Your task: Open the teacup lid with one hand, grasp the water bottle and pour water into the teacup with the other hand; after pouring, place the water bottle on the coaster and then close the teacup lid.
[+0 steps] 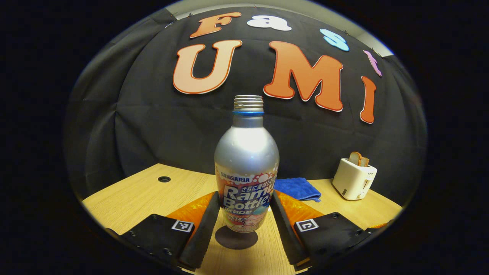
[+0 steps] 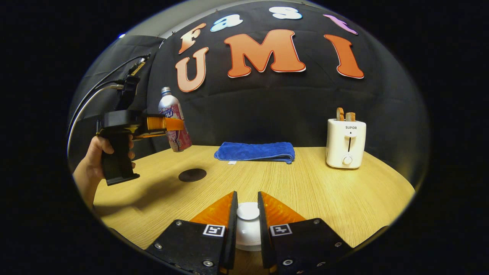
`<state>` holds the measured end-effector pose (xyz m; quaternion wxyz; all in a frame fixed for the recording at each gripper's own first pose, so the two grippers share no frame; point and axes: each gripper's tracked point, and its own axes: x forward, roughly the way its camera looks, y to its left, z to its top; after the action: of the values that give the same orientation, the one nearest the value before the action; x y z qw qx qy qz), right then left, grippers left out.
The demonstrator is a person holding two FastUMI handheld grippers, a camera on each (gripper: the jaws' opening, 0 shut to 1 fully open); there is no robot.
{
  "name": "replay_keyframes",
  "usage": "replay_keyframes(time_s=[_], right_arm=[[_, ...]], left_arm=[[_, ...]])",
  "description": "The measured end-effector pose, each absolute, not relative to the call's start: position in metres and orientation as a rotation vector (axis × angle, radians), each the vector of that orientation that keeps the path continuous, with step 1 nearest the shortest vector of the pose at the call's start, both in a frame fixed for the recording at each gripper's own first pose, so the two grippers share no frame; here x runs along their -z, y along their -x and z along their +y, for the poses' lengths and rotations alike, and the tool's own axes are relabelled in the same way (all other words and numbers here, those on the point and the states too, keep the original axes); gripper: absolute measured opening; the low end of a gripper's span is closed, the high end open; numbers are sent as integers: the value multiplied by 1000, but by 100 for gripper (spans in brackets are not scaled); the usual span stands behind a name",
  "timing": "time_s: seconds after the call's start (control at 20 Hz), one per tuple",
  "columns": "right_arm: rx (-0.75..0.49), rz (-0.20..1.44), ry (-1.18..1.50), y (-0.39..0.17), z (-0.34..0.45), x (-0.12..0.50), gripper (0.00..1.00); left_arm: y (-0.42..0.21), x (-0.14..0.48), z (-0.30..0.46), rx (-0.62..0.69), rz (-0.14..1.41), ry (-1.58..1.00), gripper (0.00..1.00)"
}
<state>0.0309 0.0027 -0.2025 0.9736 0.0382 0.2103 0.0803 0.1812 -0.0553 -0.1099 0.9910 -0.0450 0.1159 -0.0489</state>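
Rubbery black pads of the left gripper point(image 1: 244, 214) were clamped on both flanks of the uncapped silver water bottle point(image 1: 246, 164), held upright at centre frame, clear of the table, above the dark round coaster point(image 1: 236, 237). In the right gripper view, the right gripper point(image 2: 248, 214) at bottom centre had its orange fingers point(image 2: 217, 210) closed on the white knob of the teacup lid point(image 2: 248, 212); the cup itself was hidden beneath.

With the neck open, any tilt while carrying the bottle could, I judged, spill water early, and the smooth metal could slip between the pads. Yanking the lid might drag the cup along.

Bare wooden table point(image 2: 305, 183) lay between coaster and lid. A folded blue towel point(image 2: 255, 151) and white toaster point(image 2: 346, 143) sat well back, towards the upper right, out of the pouring path.
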Motion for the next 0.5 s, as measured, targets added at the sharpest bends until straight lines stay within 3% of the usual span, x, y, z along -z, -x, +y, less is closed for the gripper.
replay_keyframes(time_s=[0.1, 0.2, 0.3, 0.5], right_arm=[[-175, 416, -98, -30, 7, 196, 27], [-183, 397, -101, -29, 8, 189, 42], [-201, 372, -99, -30, 13, 176, 51], [-229, 321, -69, -31, 17, 161, 60]], left_arm=[[-184, 121, -52, 96, 258, 92, 82], [-188, 134, -51, 91, 285, 89, 82], [-191, 147, -47, 89, 314, 87, 82], [-195, 177, -46, 90, 378, 98, 82]])
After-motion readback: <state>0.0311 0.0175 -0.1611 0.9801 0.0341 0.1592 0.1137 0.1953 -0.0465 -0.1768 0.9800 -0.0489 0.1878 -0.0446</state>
